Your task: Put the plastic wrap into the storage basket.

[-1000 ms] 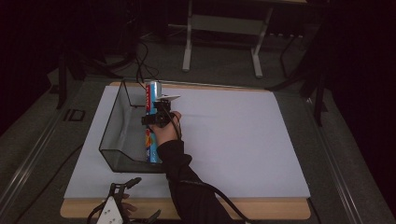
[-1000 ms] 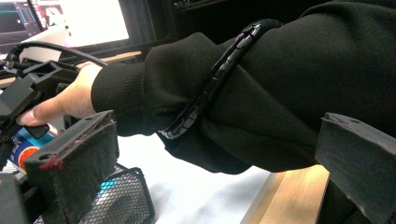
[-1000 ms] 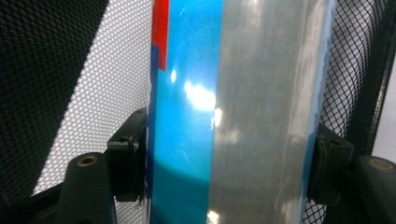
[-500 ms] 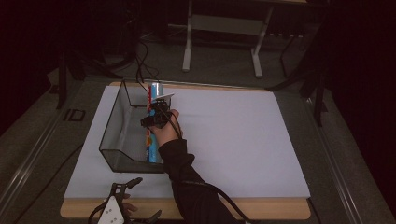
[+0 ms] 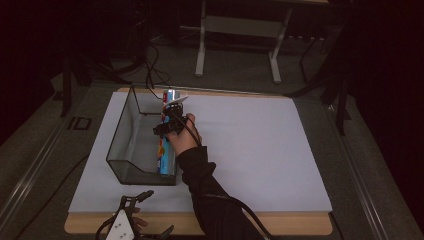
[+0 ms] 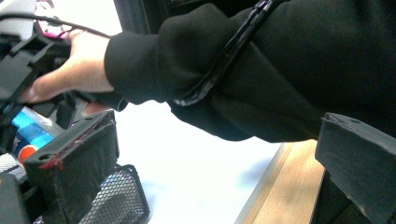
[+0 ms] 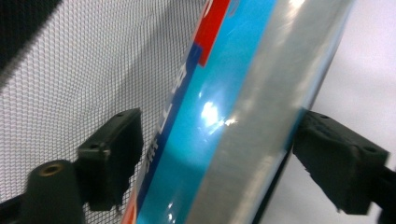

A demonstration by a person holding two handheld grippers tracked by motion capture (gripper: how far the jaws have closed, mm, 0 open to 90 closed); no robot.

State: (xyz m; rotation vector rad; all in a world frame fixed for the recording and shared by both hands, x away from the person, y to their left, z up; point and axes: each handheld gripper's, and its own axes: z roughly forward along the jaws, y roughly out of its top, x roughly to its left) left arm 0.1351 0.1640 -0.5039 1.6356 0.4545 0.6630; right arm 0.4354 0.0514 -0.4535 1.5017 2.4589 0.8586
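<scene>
Your right gripper (image 5: 172, 116) has moved a little closer to you over the last second, and the tall blue can (image 5: 165, 150) has gone lower with it, so less of the can pokes up past the far side of your hand. The can now leans inside the mesh basket (image 5: 120, 137), along its right wall, with its silver top (image 5: 170, 95) up near the far end of that wall. In the right gripper view the can (image 7: 219, 116) sits between your two black jaws; the right one looks like it touches the silver side, and the left one seems a tiny bit apart from the blue side, so I cannot tell if you are squeezing it or letting go. My guess is you are putting the can in the basket and are almost done. Your left gripper (image 5: 131, 220) waits at the near edge of the table, close to your body, with its jaws wide apart and nothing in them. In the left gripper view you can see your other sleeve (image 6: 261, 65) reaching across. The basket stands on a big white sheet (image 5: 260, 150) that covers a wooden table (image 5: 280, 224). The room around it is dark, with a gray floor, some black cables (image 5: 150, 65) and the legs of a metal stand (image 5: 237, 45) behind the table.
</scene>
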